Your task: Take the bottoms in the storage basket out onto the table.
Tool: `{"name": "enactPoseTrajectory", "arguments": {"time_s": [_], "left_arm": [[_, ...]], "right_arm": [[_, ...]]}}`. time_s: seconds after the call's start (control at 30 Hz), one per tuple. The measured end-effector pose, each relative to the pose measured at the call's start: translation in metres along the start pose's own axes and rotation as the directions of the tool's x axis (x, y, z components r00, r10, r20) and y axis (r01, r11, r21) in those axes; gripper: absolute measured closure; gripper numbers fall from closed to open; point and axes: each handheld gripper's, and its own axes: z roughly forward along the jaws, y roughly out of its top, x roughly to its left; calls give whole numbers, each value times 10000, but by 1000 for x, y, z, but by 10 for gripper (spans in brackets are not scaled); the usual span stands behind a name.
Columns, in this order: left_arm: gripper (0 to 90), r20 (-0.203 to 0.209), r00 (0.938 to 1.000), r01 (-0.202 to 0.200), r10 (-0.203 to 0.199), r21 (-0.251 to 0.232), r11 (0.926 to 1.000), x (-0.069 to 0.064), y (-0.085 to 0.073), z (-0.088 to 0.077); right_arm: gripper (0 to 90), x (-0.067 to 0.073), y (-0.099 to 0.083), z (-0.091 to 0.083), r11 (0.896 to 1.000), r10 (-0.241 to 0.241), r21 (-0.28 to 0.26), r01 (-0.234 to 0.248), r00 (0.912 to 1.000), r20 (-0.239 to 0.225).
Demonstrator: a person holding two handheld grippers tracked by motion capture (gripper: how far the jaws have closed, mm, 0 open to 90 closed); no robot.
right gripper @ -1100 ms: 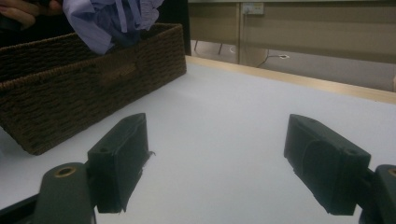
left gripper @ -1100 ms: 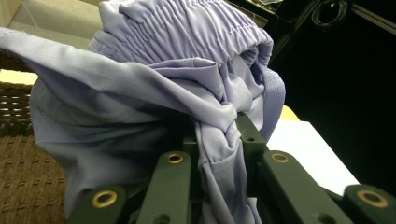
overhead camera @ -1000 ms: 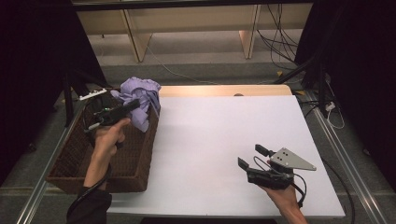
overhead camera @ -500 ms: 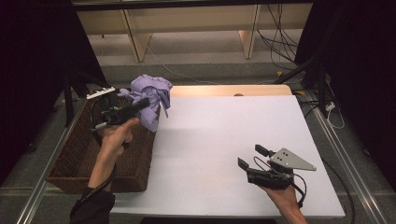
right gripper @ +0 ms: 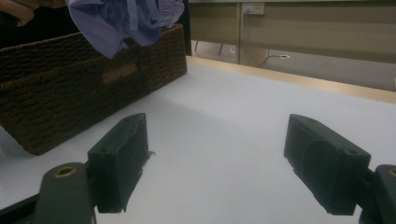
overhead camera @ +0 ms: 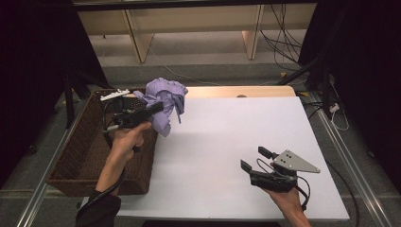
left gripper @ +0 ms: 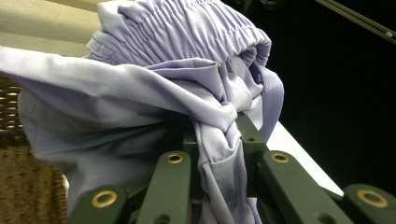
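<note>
A lilac garment [overhead camera: 165, 101] hangs bunched from the left gripper [overhead camera: 150, 109], whose jaws are clamped on a twisted fold of cloth, above the basket's [overhead camera: 75, 151] far right corner at the worktop [overhead camera: 227, 137] edge. Soft, light and limp, it looks best pinched at a gathered fold. The right gripper [overhead camera: 250, 159] rests low, jaws wide, holding nothing.

The left gripper [overhead camera: 158, 108] has carried the lilac garment [overhead camera: 165, 97] from the basket [overhead camera: 80, 156] toward the table [overhead camera: 227, 137]
</note>
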Motion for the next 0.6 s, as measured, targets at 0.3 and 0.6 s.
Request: {"name": "enactPoseTrajectory", "arguments": {"time_s": [0.3, 0.6], "left_arm": [[782, 462, 9988, -172, 159, 270, 9995, -14, -4, 8], [782, 786, 9967, -231, 196, 447, 9987, -23, -8, 15]], "right_arm": [[230, 0, 0, 0, 10000, 5, -27, -5, 10000, -6], [230, -1, 0, -1, 10000, 1, -4, -1, 10000, 15]]}}
